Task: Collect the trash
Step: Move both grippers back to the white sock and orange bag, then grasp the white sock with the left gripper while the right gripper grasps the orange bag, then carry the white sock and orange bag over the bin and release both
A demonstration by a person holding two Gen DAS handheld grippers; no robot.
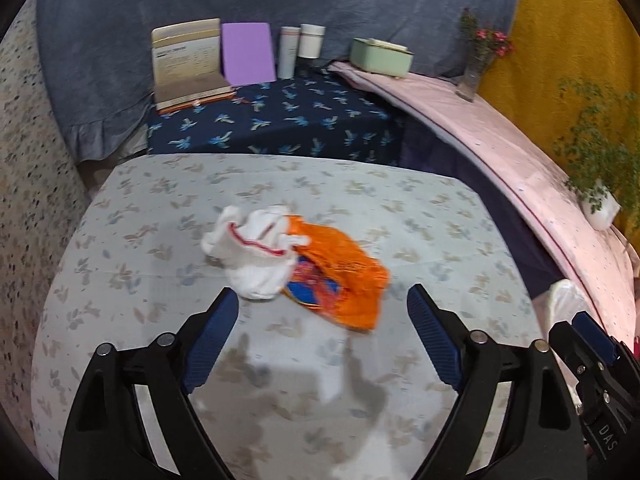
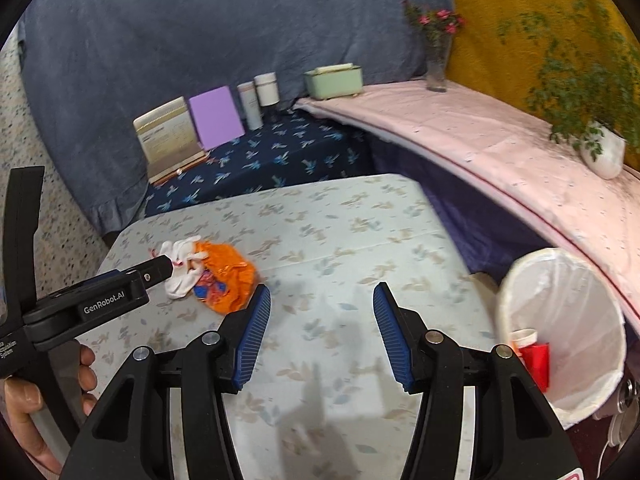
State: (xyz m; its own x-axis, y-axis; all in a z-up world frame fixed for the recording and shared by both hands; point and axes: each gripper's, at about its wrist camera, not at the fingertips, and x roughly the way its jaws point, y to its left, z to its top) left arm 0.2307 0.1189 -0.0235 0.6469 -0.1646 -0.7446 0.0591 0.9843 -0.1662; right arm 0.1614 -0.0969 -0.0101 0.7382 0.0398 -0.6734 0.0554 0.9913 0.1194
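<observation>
An orange snack wrapper (image 1: 340,272) lies on the pale leaf-print table (image 1: 160,240), with a crumpled white cloth with a red line (image 1: 256,256) on its left part. My left gripper (image 1: 322,304) is open and empty, just short of both. In the right wrist view the wrapper (image 2: 228,280) and the cloth (image 2: 180,268) lie at the left, with the left gripper (image 2: 120,292) beside them. My right gripper (image 2: 322,308) is open and empty over the table's middle. A white-lined bin (image 2: 560,320) at the table's right edge holds a red cup (image 2: 536,364).
A lower dark blue table (image 1: 300,120) behind carries a box (image 1: 188,60), a purple card (image 1: 248,54) and two canisters (image 1: 300,48). A pink shelf (image 2: 480,140) on the right carries a green box (image 2: 334,80), a flower vase (image 2: 436,60) and a potted plant (image 2: 600,148).
</observation>
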